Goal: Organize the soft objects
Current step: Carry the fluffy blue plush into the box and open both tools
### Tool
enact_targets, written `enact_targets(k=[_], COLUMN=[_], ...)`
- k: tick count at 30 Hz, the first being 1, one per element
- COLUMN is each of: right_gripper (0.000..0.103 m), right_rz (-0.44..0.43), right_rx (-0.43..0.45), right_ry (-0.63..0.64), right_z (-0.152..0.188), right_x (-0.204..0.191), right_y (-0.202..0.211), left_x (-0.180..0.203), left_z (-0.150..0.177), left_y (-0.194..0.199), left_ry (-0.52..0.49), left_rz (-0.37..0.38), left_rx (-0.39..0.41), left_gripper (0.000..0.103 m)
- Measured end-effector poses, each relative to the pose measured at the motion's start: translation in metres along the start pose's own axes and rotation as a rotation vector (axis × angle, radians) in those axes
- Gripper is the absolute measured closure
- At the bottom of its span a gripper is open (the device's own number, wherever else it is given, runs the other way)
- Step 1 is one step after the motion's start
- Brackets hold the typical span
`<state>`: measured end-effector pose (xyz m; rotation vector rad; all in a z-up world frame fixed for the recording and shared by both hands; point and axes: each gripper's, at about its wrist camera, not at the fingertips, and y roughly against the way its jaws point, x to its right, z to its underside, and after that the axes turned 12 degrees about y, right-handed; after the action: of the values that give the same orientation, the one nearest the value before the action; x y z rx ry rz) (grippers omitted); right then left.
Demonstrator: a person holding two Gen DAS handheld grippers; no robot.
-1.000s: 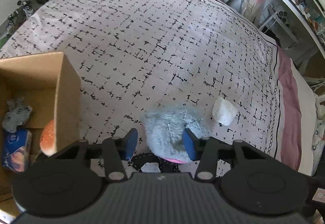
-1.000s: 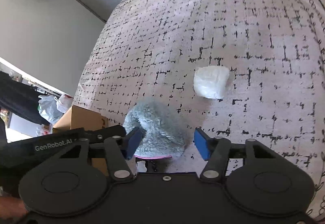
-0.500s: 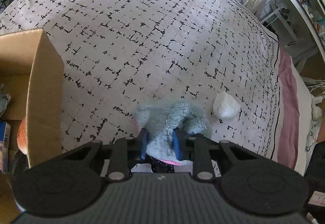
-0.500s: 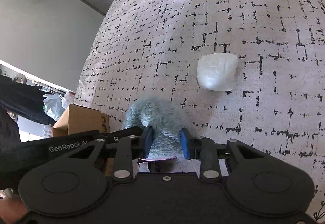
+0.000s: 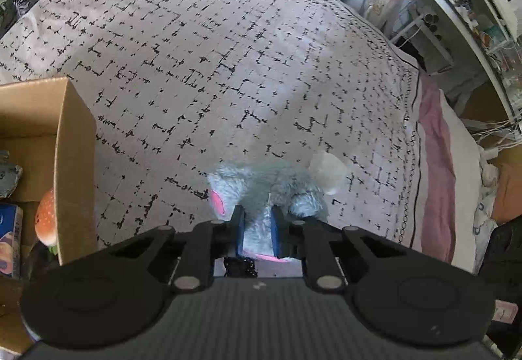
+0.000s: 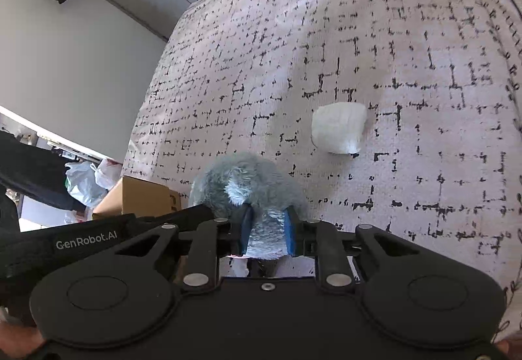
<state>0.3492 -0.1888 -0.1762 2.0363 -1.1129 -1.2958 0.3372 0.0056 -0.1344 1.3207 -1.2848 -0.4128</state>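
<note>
Both grippers clamp the same item. The left gripper (image 5: 256, 226) has its blue pads drawn narrow on the fluffy grey plush toy with pink patches (image 5: 261, 184); the right gripper (image 6: 267, 231) pinches the same toy (image 6: 248, 184) from the other side, jaws equally narrow. A two-sided hold suits a limp, bulky plush that would sag from a single pinch.

The toy sits at the near edge of the pale bedspread with black broken-line print (image 5: 228, 50); whether it is touching the cover or just raised off it cannot be told.

The open brown cardboard box (image 5: 75, 144) stands to the left of the toy and already holds a red spotted strawberry-like plush (image 5: 45, 223) and a blue packet (image 5: 9, 236), so it appears to be the collection point.

A white crumpled soft wad (image 6: 337, 128) lies near the toy on the cover, not yet collected.

Both tools point forward and downward over the bed, side by side, the left tool's black body visible in the right wrist view.
</note>
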Motion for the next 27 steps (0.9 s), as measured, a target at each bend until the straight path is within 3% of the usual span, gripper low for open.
enact_targets(k=[16,27], right_gripper=[0.082,0.082], right_rz=[0.004,-0.014], right_rx=[0.067,0.086], right_ry=[0.097,0.151], right_z=[-0.003,0.004], right_x=[-0.067,-0.116], right_y=[0.036,0.041], left_x=[-0.014,-0.046], left_z=[0.004,0.008], left_y=[0.069,0.107], left_ry=[0.024,0.064], left_rz=[0.042,0.058], left_rx=[0.107,0.161], left_gripper=[0.088,0.088])
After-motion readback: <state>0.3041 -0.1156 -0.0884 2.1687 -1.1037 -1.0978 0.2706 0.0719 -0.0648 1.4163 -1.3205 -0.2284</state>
